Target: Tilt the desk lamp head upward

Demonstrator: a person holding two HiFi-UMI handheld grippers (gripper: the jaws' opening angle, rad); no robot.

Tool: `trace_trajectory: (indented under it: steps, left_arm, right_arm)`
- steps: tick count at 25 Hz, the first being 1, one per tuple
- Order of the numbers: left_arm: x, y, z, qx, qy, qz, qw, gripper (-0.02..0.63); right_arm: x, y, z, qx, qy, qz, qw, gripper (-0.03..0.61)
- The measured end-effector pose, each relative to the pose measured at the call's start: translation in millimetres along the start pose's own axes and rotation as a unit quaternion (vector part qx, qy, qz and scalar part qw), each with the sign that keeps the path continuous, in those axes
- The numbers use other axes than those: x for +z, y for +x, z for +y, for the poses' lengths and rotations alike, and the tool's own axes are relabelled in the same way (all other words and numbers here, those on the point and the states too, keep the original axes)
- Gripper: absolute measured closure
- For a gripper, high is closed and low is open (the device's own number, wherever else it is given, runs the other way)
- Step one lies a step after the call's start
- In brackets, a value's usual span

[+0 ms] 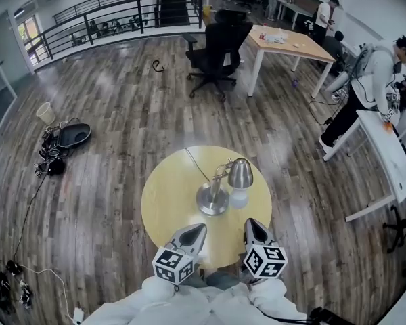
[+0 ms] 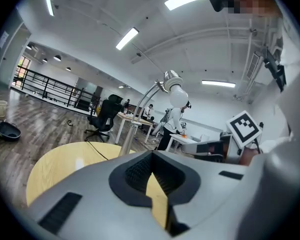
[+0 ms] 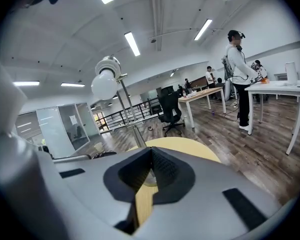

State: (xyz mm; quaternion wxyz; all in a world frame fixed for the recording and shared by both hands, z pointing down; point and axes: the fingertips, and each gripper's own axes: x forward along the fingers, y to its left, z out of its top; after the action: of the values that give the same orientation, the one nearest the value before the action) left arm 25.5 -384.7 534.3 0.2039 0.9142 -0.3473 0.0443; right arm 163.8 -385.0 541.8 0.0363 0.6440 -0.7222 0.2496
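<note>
Head view: the desk lamp (image 1: 224,185) stands mid-worktop (image 1: 166,202) with its head angled downward. The left tongs (image 1: 196,229) and right tongs (image 1: 252,223) hover near it, not touching.
Left gripper view: tongs closed together, empty, lamp beyond.
Right gripper view: tongs together, empty, lamp ahead.

A black office chair (image 1: 220,42) stands beside a long wooden desk (image 1: 291,46) on plank flooring (image 1: 122,114).
</note>
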Motion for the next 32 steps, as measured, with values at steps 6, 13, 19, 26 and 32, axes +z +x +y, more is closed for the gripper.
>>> trace_trajectory:
  steps: [6, 13, 19, 26, 32]
  left_arm:
    - [20, -18, -16, -0.012, 0.008, -0.036, 0.9993, 0.615]
    - [-2, -42, -39, 0.032, -0.018, -0.039, 0.9986, 0.615]
    - [-17, -66, -98, 0.062, -0.015, -0.06, 0.9962, 0.615]
    - [-44, -109, -154, 0.082, -0.02, -0.066, 0.9942, 0.615]
    - [-39, -134, -174, 0.078, 0.001, -0.073, 0.9943, 0.615]
  right_arm:
    - [-3, -28, 0, -0.008, 0.018, -0.014, 1.0, 0.565]
    - [-16, -73, 3, 0.021, 0.007, -0.014, 1.0, 0.565]
    - [-35, -133, -14, 0.041, -0.007, 0.006, 0.999, 0.565]
    - [-62, -187, -15, 0.066, -0.009, 0.02, 0.998, 0.565]
    - [-66, -207, 3, 0.077, -0.005, 0.005, 0.997, 0.565]
